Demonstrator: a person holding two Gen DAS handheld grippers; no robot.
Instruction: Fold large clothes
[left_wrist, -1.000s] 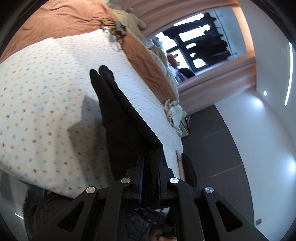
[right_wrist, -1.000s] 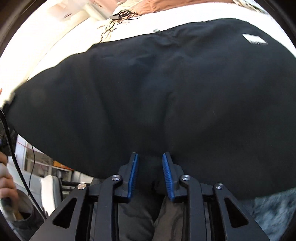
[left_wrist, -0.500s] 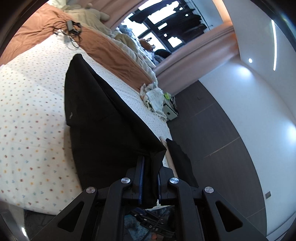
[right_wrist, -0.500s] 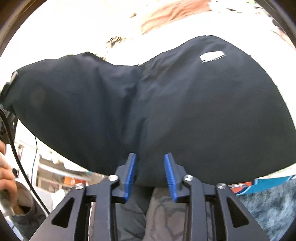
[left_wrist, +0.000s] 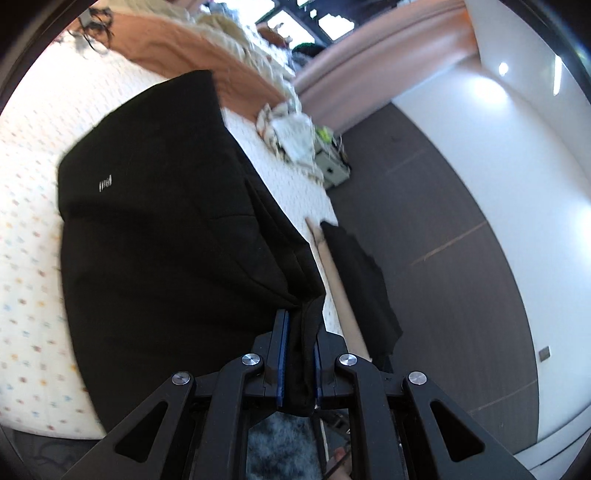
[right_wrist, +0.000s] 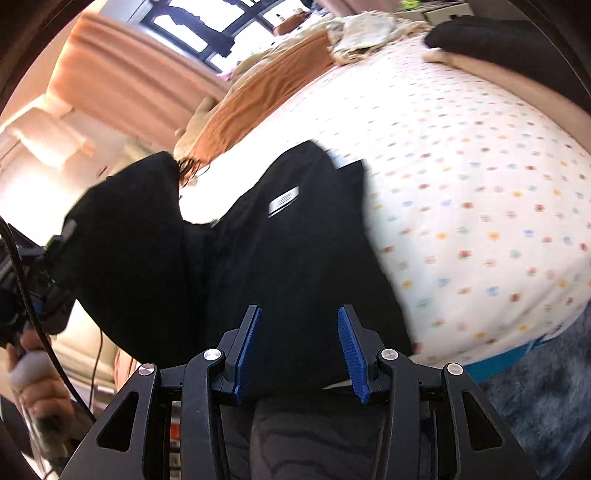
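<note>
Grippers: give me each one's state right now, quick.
Left gripper: shut on the black garment.
Right gripper: open, jaws just widened, pads not pressing the cloth.

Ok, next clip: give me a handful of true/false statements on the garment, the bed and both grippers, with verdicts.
1. The left gripper is clamped on black fabric. True.
2. The garment is white. False: it is black, with a small pale mark on it.
3. The right gripper pinches the garment tight. False: its jaws have just been opening, and the blue pads stand apart with the cloth lying behind them.
4. The bed sheet is pale with small coloured dots. True.
5. An orange-brown blanket lies farther up the bed. True.
</note>
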